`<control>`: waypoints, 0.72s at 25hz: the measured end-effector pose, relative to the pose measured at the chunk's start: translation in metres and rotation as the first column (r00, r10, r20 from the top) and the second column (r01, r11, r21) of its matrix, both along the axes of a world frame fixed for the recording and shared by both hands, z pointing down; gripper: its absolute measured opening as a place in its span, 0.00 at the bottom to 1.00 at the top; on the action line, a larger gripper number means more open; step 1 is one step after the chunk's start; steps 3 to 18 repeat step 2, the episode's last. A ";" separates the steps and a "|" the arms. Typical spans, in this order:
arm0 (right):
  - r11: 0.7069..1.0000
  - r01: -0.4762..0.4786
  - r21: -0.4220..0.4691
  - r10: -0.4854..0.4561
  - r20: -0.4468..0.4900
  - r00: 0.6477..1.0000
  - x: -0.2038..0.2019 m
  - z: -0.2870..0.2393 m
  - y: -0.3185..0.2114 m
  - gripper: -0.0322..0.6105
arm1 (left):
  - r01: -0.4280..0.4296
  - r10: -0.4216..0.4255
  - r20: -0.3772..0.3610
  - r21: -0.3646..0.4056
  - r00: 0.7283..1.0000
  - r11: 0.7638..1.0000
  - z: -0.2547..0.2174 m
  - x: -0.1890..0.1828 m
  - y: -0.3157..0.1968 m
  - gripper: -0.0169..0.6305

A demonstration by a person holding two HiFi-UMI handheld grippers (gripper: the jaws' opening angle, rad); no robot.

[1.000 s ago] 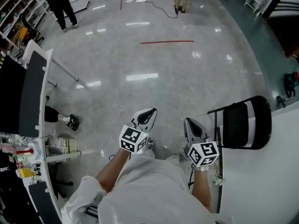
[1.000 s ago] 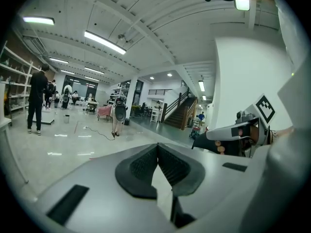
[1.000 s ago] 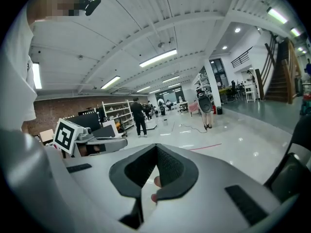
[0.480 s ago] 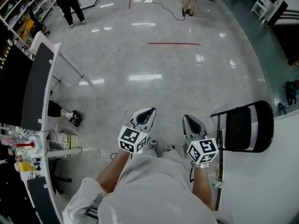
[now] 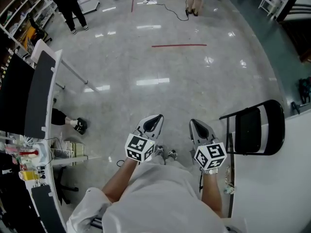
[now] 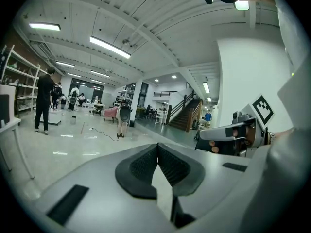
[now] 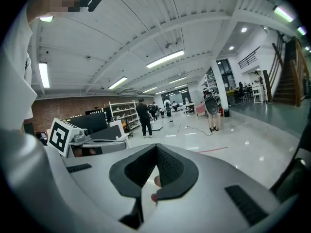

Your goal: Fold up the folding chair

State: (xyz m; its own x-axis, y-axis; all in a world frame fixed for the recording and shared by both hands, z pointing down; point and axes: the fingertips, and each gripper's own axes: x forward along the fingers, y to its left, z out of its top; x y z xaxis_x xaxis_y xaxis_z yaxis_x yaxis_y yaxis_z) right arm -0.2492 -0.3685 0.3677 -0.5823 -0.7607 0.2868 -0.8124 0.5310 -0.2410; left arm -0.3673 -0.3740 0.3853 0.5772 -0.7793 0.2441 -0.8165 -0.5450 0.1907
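Holding both claws side by side ahead of torso, pointing out over floor (image 5: 160,67). Folding chair (image 5: 249,130) lies right of right gripper (image 5: 198,127), near but apart. Left gripper (image 5: 152,122) sits farther off, on far side of right one. Chair's dark seat panel runs roughly along claws' pointing line (unfolded or already flat: cannot tell from above). Both jaw pairs pressed together, nothing between. Right hand nearer, so likely swings rightward first.

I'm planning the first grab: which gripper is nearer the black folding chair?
The right gripper: the folding chair stands off to its outer side, while the left gripper is farther away, on the right one's other side.
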 end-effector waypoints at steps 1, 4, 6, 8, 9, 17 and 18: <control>1.000 0.001 0.000 -0.001 0.000 1.000 0.005 0.001 0.001 0.06 | -0.001 0.001 0.003 -0.001 1.000 1.000 0.001 0.005 0.000 0.04; 1.000 0.002 0.000 -0.002 0.000 1.000 0.009 0.003 0.003 0.06 | -0.001 0.001 0.006 -0.001 1.000 1.000 0.002 0.010 0.001 0.04; 1.000 0.002 0.000 -0.002 0.000 1.000 0.009 0.003 0.003 0.06 | -0.001 0.001 0.006 -0.001 1.000 1.000 0.002 0.010 0.001 0.04; 1.000 0.002 0.000 -0.002 0.000 1.000 0.009 0.003 0.003 0.06 | -0.001 0.001 0.006 -0.001 1.000 1.000 0.002 0.010 0.001 0.04; 1.000 0.002 0.000 -0.002 0.000 1.000 0.009 0.003 0.003 0.06 | -0.001 0.001 0.006 -0.001 1.000 1.000 0.002 0.010 0.001 0.04; 1.000 0.002 0.000 -0.002 0.000 1.000 0.009 0.003 0.003 0.06 | -0.001 0.001 0.006 -0.001 1.000 1.000 0.002 0.010 0.001 0.04; 1.000 0.002 0.000 -0.002 0.000 1.000 0.009 0.003 0.003 0.06 | -0.001 0.001 0.006 -0.001 1.000 1.000 0.002 0.010 0.001 0.04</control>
